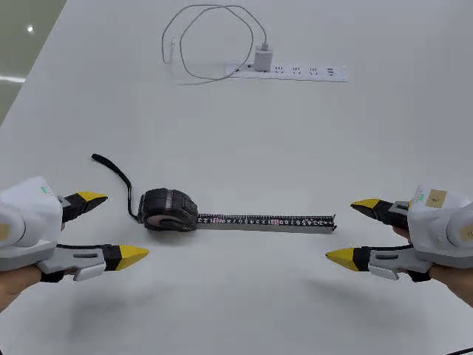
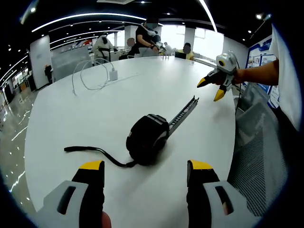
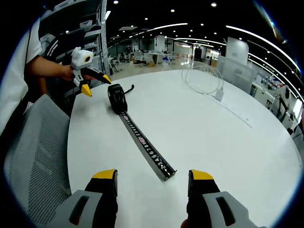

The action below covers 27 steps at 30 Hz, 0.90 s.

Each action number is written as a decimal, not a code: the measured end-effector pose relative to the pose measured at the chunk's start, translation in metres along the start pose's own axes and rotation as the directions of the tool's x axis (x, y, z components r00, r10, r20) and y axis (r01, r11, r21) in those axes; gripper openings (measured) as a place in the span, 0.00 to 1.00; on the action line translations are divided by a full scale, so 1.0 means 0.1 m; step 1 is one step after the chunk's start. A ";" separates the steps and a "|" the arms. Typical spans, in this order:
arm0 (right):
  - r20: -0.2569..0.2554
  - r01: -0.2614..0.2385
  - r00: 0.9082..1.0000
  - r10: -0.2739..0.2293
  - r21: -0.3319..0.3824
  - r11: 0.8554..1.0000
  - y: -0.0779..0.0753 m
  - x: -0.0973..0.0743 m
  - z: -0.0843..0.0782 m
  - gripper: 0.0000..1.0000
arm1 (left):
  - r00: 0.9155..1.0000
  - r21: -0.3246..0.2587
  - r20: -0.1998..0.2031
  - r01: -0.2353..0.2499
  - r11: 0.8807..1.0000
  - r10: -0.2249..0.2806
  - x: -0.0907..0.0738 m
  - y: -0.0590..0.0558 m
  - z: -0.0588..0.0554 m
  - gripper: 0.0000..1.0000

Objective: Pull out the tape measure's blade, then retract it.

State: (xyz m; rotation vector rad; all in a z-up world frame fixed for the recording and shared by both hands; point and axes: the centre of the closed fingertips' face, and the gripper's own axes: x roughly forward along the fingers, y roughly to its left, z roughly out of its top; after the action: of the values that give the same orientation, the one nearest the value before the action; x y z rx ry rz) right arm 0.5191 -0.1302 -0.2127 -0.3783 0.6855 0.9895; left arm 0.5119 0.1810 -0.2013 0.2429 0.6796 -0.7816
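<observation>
Tape measure [image 1: 168, 210] mid-frame, blade [image 1: 266, 222] out; both grippers [image 1: 103, 228] [image 1: 355, 231] open, power strip [image 1: 287, 72] up top.

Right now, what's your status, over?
Left gripper open, empty. Right gripper open, empty. Tape measure flat on table, blade extended. Nothing blocking it.

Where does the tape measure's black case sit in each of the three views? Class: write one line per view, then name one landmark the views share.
Head view: case left of centre, with the blade running right from it.
Left gripper view: case at centre, just beyond that view's own jaws.
Right gripper view: case upper left, at the blade's far end.
Shared landmark: the white charger, lying beyond the tape.
</observation>
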 end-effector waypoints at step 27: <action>0.021 0.047 0.999 -0.048 0.069 0.997 0.18 -0.21 -0.14 0.74 | 0.999 -0.106 0.030 -0.035 0.994 0.039 -0.23 -0.20 -0.20 0.82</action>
State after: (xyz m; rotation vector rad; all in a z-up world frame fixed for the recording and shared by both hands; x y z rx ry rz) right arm 0.4906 -0.1423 -0.2090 -0.3213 0.6855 0.9216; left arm 0.4766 0.1887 -0.2011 0.1465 0.6816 -0.7108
